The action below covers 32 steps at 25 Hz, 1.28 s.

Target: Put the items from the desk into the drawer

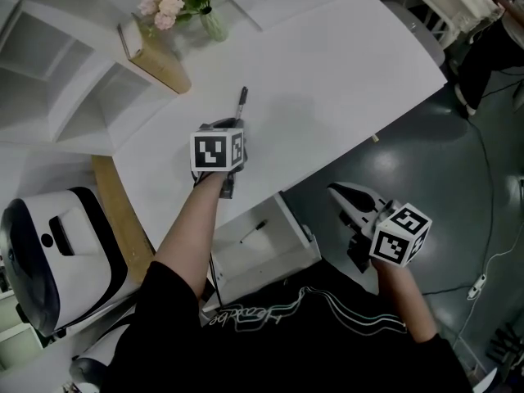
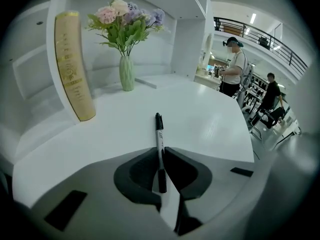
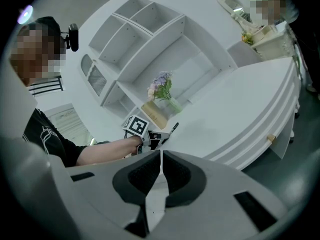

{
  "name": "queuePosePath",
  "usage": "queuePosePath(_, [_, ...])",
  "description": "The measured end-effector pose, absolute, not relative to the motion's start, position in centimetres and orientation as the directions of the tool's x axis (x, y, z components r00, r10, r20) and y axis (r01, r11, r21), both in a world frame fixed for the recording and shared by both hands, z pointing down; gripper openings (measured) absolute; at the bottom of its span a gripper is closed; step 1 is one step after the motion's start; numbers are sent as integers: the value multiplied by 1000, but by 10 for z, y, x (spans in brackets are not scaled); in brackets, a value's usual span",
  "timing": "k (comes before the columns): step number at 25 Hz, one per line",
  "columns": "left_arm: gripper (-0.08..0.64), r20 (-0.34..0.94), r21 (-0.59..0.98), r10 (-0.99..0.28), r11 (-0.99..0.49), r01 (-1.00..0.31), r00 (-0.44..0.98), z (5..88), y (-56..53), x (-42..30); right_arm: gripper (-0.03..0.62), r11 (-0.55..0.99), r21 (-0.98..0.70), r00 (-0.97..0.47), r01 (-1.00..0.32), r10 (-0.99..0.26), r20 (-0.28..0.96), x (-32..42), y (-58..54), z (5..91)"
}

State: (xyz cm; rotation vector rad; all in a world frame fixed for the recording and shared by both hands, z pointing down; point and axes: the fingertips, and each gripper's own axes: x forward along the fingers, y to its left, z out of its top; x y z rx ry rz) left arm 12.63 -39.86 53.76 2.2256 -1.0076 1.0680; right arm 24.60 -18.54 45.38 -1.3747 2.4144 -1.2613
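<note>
Fingers [image 2: 137, 171] of my left gripper [image 2: 161, 151] are pressed together on the black marker [image 2: 159, 134], gripping it near its rear end. The rest of the barrel and the cap stick out toward 12 o'clock over the white desk [image 2: 210, 119]. From the head view, the marker [image 1: 242, 99] looks to lie flat on the desktop, so I judge it gripped but not yet lifted.

My right gripper [image 3: 160, 156] has its jaws closed against each other with nothing between them. It hangs off the desk's front edge, at about 4 o'clock from the left gripper [image 1: 232, 126].

The drawer [image 1: 270, 267] is pulled open below the desk edge, at roughly 6 o'clock from the left gripper. One slim dark item, which I take for a pen [image 1: 253, 231], is already lying inside, so part of the job looks done.

What is left, as I read it, is to raise the marker, carry it back toward 6 o'clock and drop it into the drawer. The only other things on the desk are a vase of flowers [image 1: 211, 23] and a tan book [image 1: 155, 56], up around 11 o'clock. I cannot tell whether those are meant to go in too. The drawer would presumably need shutting last, which I guess is the empty right gripper's job.
</note>
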Motion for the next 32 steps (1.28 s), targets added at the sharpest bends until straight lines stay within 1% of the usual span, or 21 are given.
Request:
queuePosePath(7, [55, 788, 151, -402, -607, -780, 466, 532, -391, 122, 46, 267, -686, -598, -677, -743, 301, 233, -180, 451])
queuePosePath(14, [55, 724, 191, -419, -641, -743, 548, 485, -354, 97, 46, 304, -673, -613, -674, -738, 281, 204, -165, 435])
queuePosePath(23, [55, 613, 241, -462, -663, -709, 640, 413, -263, 22, 46, 379, -646, -653, -663, -714, 252, 133, -121, 406])
queuePosePath(28, [55, 574, 268, -474, -662, -700, 668, 398, -199, -28, 46, 411, -639, -675, -650, -698, 238, 93, -86, 401])
queuePosePath(32, [55, 568, 266, -460, -682, -681, 682, 397, -153, -59, 46, 428, -634, -688, -644, -687, 235, 66, -63, 398])
